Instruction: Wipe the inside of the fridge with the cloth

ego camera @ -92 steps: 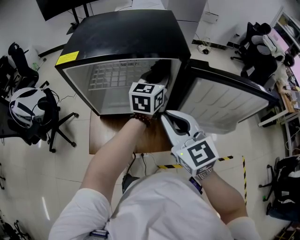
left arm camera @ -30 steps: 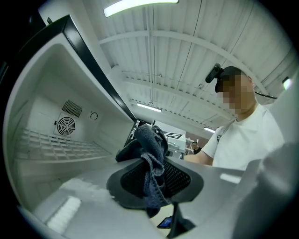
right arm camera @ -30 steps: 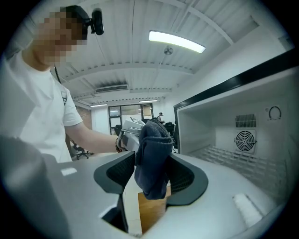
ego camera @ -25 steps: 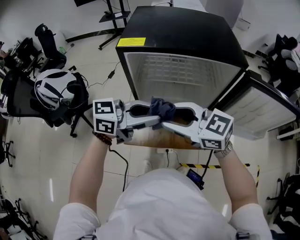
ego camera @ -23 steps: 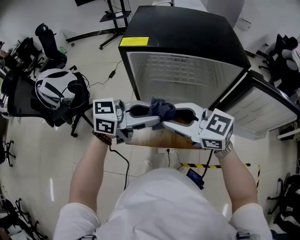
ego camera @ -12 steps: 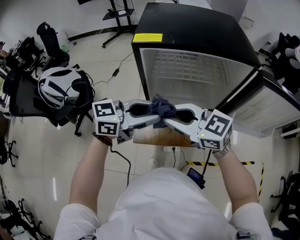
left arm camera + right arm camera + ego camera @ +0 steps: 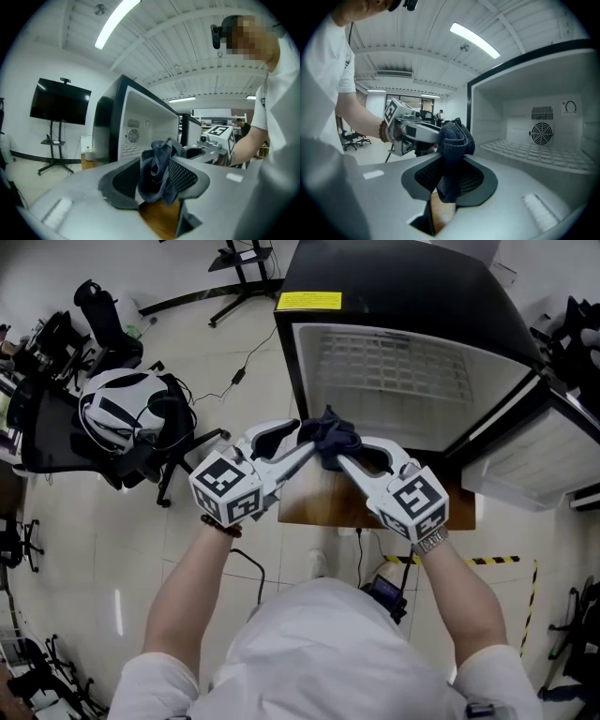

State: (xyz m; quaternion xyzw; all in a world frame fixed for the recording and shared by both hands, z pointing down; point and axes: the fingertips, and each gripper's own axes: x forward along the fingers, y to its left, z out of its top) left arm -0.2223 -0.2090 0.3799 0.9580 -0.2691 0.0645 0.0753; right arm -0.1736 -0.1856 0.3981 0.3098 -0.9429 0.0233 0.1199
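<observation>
A dark blue cloth (image 7: 330, 437) hangs bunched in front of the open black fridge (image 7: 403, 282), where both grippers meet. My right gripper (image 7: 339, 450) comes in from the lower right. Its jaws have just been closing and now pinch the cloth (image 7: 452, 154). My left gripper (image 7: 307, 435) comes in from the lower left. Its jaws have just been opening, and the cloth (image 7: 157, 171) droops loosely between its pads. The fridge's white inside (image 7: 534, 140) has a wire shelf and a fan at the back.
The fridge door (image 7: 544, 451) stands open to the right. The fridge sits on a wooden board (image 7: 323, 504). An office chair with a white headset (image 7: 122, 418) is at the left. There are cables and striped floor tape (image 7: 487, 561) below, and a screen on a stand (image 7: 61, 101).
The left gripper had the cloth inside the fridge and came out. Both marker cubes have since dropped toward me, so the grippers form a V with tips still meeting at the cloth.
</observation>
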